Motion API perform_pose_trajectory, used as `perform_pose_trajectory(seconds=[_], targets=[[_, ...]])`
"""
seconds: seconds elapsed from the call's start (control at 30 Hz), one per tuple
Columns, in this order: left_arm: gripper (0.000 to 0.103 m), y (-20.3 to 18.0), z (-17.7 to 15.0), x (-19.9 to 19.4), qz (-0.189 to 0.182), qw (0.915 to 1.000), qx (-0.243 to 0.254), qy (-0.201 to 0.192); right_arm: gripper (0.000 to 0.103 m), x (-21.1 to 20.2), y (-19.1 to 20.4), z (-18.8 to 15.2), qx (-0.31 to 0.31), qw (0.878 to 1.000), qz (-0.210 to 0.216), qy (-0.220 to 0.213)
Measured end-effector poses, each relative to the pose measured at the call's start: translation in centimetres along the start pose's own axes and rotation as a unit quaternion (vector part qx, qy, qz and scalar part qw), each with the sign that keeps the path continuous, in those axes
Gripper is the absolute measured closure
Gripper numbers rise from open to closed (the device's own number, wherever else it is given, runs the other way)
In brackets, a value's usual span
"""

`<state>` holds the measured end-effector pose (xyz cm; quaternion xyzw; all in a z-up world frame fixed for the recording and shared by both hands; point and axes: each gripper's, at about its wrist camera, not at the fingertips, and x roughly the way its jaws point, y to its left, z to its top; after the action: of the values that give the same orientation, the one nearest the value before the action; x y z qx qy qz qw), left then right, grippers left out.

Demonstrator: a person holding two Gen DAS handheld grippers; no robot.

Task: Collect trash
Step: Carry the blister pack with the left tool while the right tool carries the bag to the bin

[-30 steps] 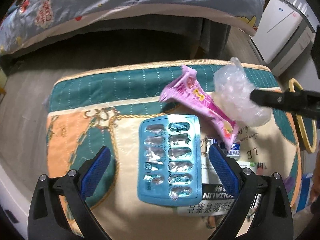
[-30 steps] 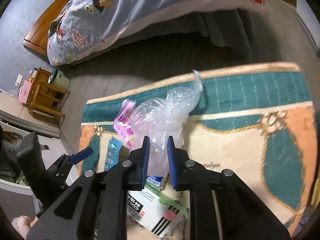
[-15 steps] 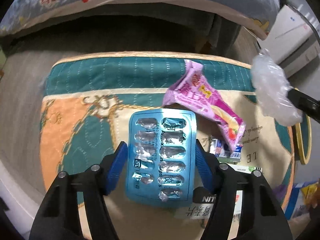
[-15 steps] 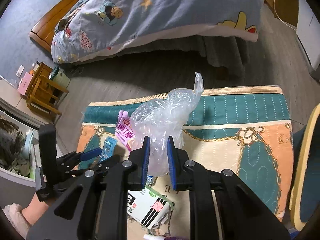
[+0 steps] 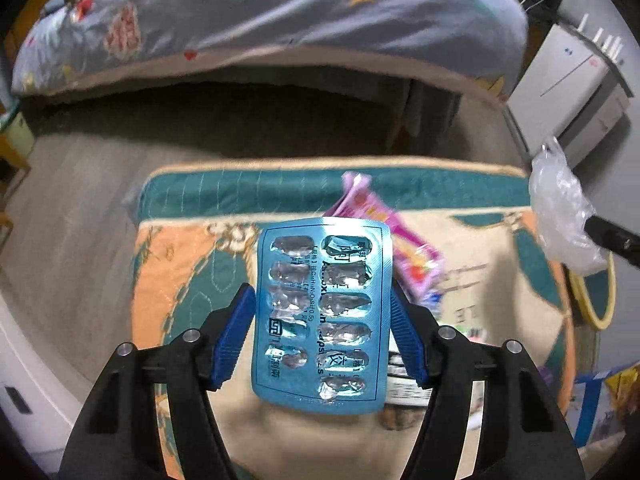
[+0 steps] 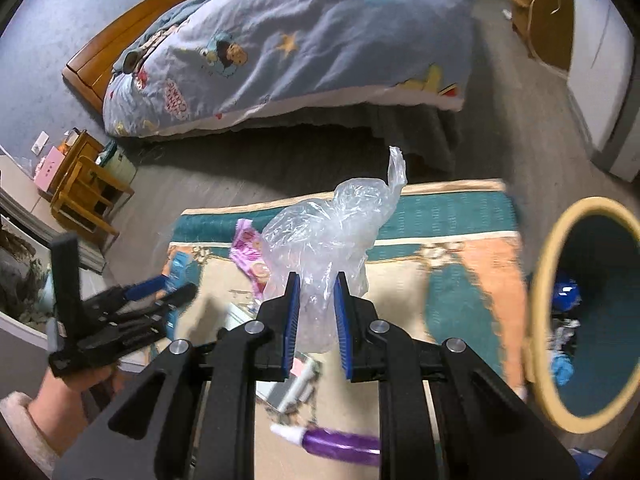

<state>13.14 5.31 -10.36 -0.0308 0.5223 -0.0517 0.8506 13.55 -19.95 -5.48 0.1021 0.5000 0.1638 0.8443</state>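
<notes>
Trash is getting picked up from the rug (image 5: 188,264) now. In my left view, my left claw (image 5: 322,332) is squeezing the blue pill sheet (image 5: 322,316) by its two long sides and holding it above the rug. The sheet's long way is pointing away from me, toward the bed (image 5: 260,20). A pink wrapper (image 5: 384,220) is lying behind it.

In my right view, my right claw (image 6: 316,312) is pinching the clear plastic bag (image 6: 328,240), which is sticking straight up. The round bin (image 6: 548,264) is sitting close on the right. I think both pieces are going there next, and I'm needing to reach over its rim before letting go.
</notes>
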Motion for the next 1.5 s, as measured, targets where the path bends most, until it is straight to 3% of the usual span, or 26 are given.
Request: perform_pose_trajectory(seconds=[0.1, 0.33, 0.6, 0.87, 1.07, 1.3, 1.5], targets=[[0.036, -1.7, 0.5, -2.1, -0.004, 0.9996, 0.012, -0.027, 0.086, -2.6, -1.9, -0.6, 0.017, 1.0, -0.015, -0.018], [0.036, -8.8, 0.8, -5.5, -0.008, 0.9924, 0.092, -0.081, 0.086, -8.8, -6.9, -1.5, 0.06, 0.996, -0.042, -0.06], [0.036, -18.7, 0.7, -7.3, -0.057, 0.9792, 0.164, -0.105, 0.086, -13.3, -12.6, -2.3, 0.088, 0.989, -0.072, -0.092], [0.036, -28.1, 0.6, -6.7, -0.114, 0.965, 0.215, -0.097, 0.086, -15.1, -19.7, -3.0, 0.149, 0.98, -0.081, -0.101], [0.036, -33.6, 0.4, -3.9, -0.138, 0.9553, 0.251, -0.072, 0.086, -15.0, -24.7, -4.2, 0.209, 0.969, -0.095, -0.092], [0.036, -36.6, -0.3, 0.0, -0.137, 0.9499, 0.277, -0.047, 0.086, -13.4, -28.0, -5.7, 0.26, 0.958, -0.104, -0.061], [0.034, -37.9, 0.1, 1.7, -0.141, 0.9459, 0.287, -0.053, 0.086, -13.2, -28.8, -5.7, 0.265, 0.955, -0.109, -0.072]])
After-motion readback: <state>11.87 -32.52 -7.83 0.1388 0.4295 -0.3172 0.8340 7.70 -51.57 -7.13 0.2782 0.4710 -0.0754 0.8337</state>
